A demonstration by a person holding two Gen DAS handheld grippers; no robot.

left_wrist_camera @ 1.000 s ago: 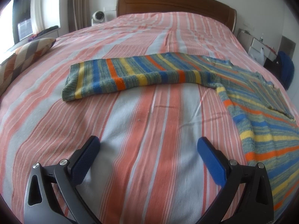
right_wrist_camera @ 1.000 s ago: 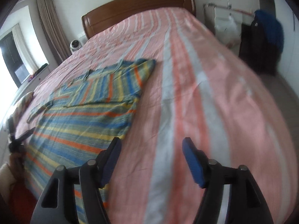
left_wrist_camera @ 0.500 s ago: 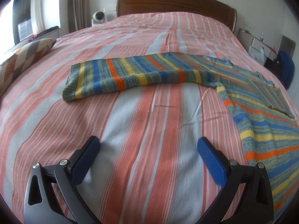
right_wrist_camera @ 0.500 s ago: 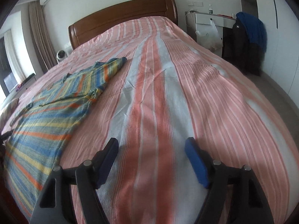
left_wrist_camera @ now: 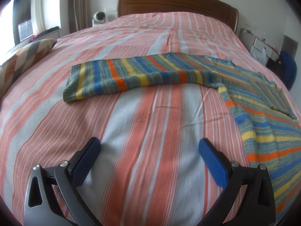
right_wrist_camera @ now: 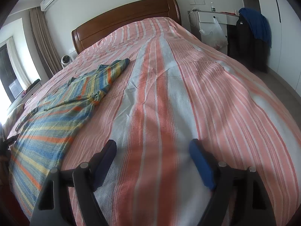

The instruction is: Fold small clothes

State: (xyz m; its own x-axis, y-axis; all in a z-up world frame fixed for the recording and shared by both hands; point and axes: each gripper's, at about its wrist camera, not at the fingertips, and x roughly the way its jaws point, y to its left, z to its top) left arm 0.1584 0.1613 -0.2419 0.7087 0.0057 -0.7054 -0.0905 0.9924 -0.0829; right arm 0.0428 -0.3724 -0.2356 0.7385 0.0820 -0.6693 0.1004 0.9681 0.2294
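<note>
A striped knit sweater (left_wrist_camera: 263, 113) in blue, yellow, orange and grey-green lies flat on the bed. One sleeve (left_wrist_camera: 131, 75) stretches out to the left; the other sleeve is folded across the body. My left gripper (left_wrist_camera: 148, 148) is open and empty, low over the bedspread, in front of the stretched sleeve and left of the body. In the right wrist view the sweater (right_wrist_camera: 56, 116) lies at the left. My right gripper (right_wrist_camera: 152, 150) is open and empty over bare bedspread, to the right of the sweater's hem.
The bed has a pink, orange and white striped spread (left_wrist_camera: 150, 113) and a wooden headboard (left_wrist_camera: 176, 1). A patterned cushion (left_wrist_camera: 24, 56) lies at the left edge. A white desk (right_wrist_camera: 212, 18), a plastic bag and a chair with dark clothes (right_wrist_camera: 252, 35) stand right of the bed.
My right gripper has swung to the right, so the sweater has slid from the centre to the left of its view. The left gripper has barely moved.
</note>
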